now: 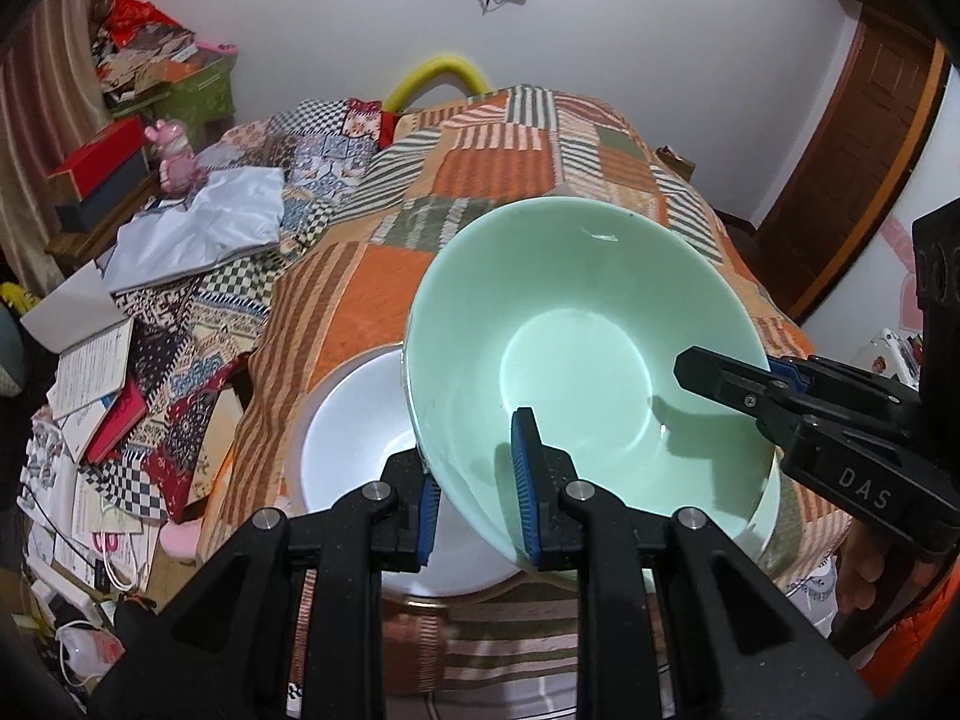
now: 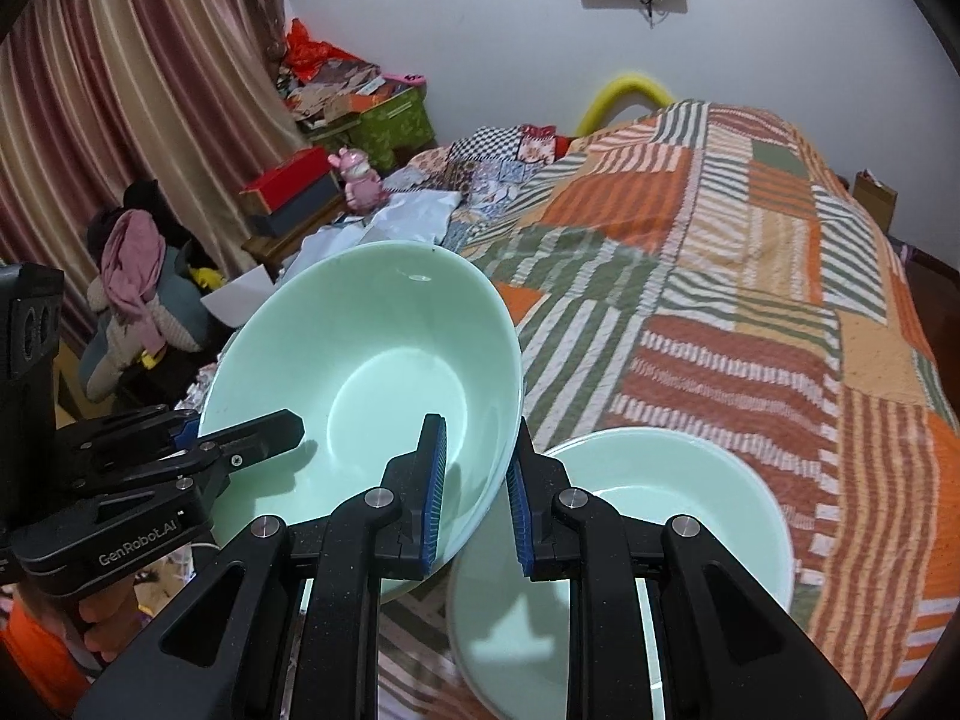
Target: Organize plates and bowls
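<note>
**Green bowl pinched on two sides, tilted over a second bowl**

Clamped at both ends: left gripper (image 1: 477, 483) closed on the near rim of the green bowl (image 1: 576, 324), one blue pad inside the wall, the other outside. Same on the opposite edge, with the right gripper (image 2: 476, 495) nipping the rim between its own blue pads. Two grips rather than one, most likely because a smooth, wide, glazed bowl would swing or slip from a single pinch at the lip.

Held clear of the bedspread and tipped, inside turned toward both cameras, far rim raised. Empty, by the look of the clean interior.

Just below and beside it, a second bowl (image 2: 660, 498) resting upright on the patchwork bedspread (image 2: 750, 276), pale green in the right wrist view, washed out to near white (image 1: 354, 438) in the left. Probably the nesting target, given the task: one bowl lowered into the other to make a stack. Not yet touching, as far as can be told; the overlap between the two hidden behind the fingers.

Further out, loose papers and books (image 1: 96, 372) spread over a checked quilt, a pink figurine (image 1: 174, 159), a red box (image 1: 99, 159), curtains (image 2: 120, 90) along the wall. A hand (image 2: 105, 612) just visible under the left tool.

Levelling needed before release, otherwise a clatter or a chipped rim.
</note>
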Available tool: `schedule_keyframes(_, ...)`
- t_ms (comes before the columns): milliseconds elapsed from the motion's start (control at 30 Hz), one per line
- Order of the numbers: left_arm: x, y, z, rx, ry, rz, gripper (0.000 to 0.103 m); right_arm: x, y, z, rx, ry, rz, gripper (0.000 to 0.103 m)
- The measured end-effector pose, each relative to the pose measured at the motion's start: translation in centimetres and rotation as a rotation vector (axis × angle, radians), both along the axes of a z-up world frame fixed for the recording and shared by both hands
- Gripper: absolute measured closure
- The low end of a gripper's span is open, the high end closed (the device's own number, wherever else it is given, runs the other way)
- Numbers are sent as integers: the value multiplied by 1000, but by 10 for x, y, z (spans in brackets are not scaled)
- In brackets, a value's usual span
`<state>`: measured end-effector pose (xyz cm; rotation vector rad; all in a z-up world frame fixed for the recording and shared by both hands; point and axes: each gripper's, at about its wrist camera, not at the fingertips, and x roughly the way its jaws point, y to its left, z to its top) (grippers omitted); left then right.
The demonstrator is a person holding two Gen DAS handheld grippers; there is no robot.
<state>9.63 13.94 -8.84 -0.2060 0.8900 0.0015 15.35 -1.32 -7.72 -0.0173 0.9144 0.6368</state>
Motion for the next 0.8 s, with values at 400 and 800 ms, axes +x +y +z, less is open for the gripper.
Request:
schedule_keyframes(400, -5, 33, -34, -18, 64, 48, 81, 1, 34, -27, -23, 82, 61, 85)
schedule_keyframes(800, -1, 51, -56, -44, 112, 80, 81, 4, 51, -45, -33, 132, 89, 85)
